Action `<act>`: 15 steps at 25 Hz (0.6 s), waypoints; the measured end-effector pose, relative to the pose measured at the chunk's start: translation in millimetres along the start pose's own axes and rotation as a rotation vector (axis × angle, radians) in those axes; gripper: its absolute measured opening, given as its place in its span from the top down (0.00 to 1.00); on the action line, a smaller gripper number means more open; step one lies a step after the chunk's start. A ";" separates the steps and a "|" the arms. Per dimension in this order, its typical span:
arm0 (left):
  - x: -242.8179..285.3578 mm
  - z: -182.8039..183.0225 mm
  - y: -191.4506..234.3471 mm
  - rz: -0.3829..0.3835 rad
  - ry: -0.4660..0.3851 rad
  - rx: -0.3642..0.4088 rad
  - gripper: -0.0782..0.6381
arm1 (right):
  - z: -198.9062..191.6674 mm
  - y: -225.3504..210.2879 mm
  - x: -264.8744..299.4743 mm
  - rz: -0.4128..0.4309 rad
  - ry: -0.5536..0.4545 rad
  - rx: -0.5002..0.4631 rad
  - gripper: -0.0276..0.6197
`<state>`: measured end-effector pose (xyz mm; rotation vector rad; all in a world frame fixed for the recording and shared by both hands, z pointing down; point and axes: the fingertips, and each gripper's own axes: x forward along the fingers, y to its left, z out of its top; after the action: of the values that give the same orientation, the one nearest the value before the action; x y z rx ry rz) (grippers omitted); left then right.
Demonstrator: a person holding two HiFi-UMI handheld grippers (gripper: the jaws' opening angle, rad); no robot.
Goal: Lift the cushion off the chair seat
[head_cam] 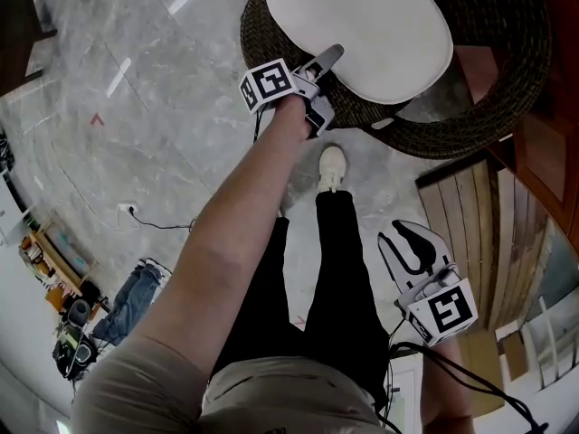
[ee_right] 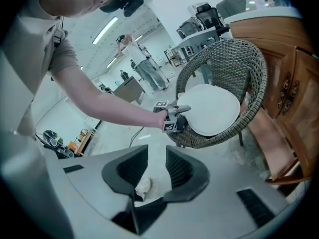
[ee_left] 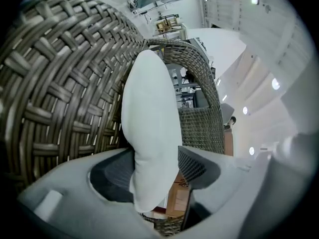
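Observation:
A round white cushion [head_cam: 362, 30] lies on the seat of a dark wicker chair [head_cam: 493, 80]. My left gripper [head_cam: 324, 66] reaches out to the cushion's near edge and is shut on it, one jaw above and one below. In the left gripper view the cushion [ee_left: 149, 113] stands edge-on, pinched between both jaws of the gripper [ee_left: 154, 166], with the wicker chair [ee_left: 55, 83] behind. My right gripper [head_cam: 414, 238] hangs low beside my right leg, open and holding nothing. The right gripper view shows the chair [ee_right: 239, 59], the cushion [ee_right: 212, 108] and that gripper's jaws [ee_right: 157, 166] apart over bare floor.
A wooden cabinet [ee_right: 289, 83] stands right of the chair, with wooden slats [head_cam: 470, 215] beside my right leg. My legs and a white shoe [head_cam: 332, 165] are just in front of the chair. A cable [head_cam: 163, 226] and clutter [head_cam: 72, 315] lie on the marble floor at left.

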<state>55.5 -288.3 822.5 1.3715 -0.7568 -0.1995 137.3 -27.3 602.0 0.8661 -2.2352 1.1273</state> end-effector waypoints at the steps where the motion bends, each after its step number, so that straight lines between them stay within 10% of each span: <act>1: 3.4 0.4 -1.0 -0.010 0.002 0.004 0.51 | -1.9 -1.0 0.0 0.000 0.001 0.002 0.77; 15: 10.9 2.8 -5.3 -0.023 0.045 0.061 0.69 | -9.4 -0.4 2.7 0.001 -0.006 -0.008 0.77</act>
<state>63.6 -297.7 821.6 1.4382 -0.7152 -0.1641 137.1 -20.6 609.1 0.8665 -2.2435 1.1173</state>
